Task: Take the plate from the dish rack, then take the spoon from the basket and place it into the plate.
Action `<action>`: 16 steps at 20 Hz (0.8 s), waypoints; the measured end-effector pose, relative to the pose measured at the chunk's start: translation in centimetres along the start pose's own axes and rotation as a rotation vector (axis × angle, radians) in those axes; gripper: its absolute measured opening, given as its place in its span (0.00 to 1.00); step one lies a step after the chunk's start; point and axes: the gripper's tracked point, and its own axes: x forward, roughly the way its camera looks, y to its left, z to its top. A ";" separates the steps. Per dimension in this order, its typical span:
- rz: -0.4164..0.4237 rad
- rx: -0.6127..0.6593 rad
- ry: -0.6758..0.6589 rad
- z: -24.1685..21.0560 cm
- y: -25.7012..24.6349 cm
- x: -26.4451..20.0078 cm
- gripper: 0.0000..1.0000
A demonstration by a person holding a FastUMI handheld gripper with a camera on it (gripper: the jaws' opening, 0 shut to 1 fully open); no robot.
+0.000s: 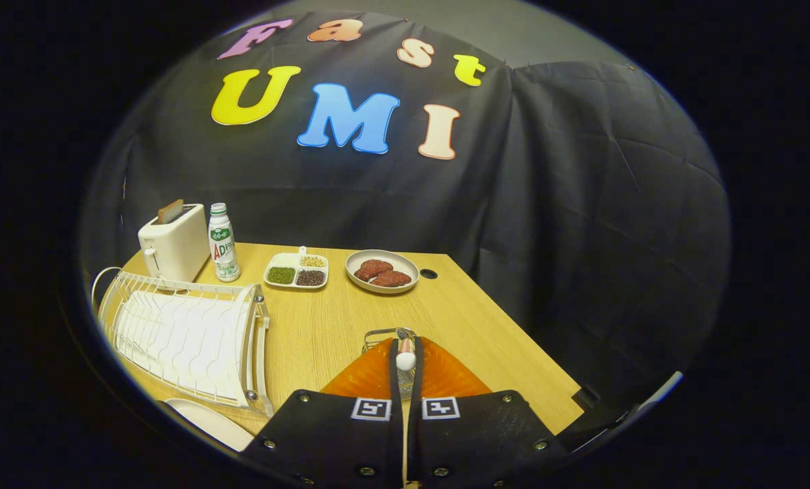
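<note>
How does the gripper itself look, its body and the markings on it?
The gripper has a broad black body in two halves, studded with small silver screws. Each half carries a square black-and-white marker near the middle. Two flat fingers reach forward from it.

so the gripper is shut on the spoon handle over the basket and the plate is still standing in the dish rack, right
Not quite. The gripper view shows the gripper shut on the spoon handle over the wire basket, but the dish rack has no plate standing in it. The white plate lies flat on the table beside the rack, near the fingers.
</note>
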 end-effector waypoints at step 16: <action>0.223 -0.066 -0.141 3.0 10.1 -13.1 0.03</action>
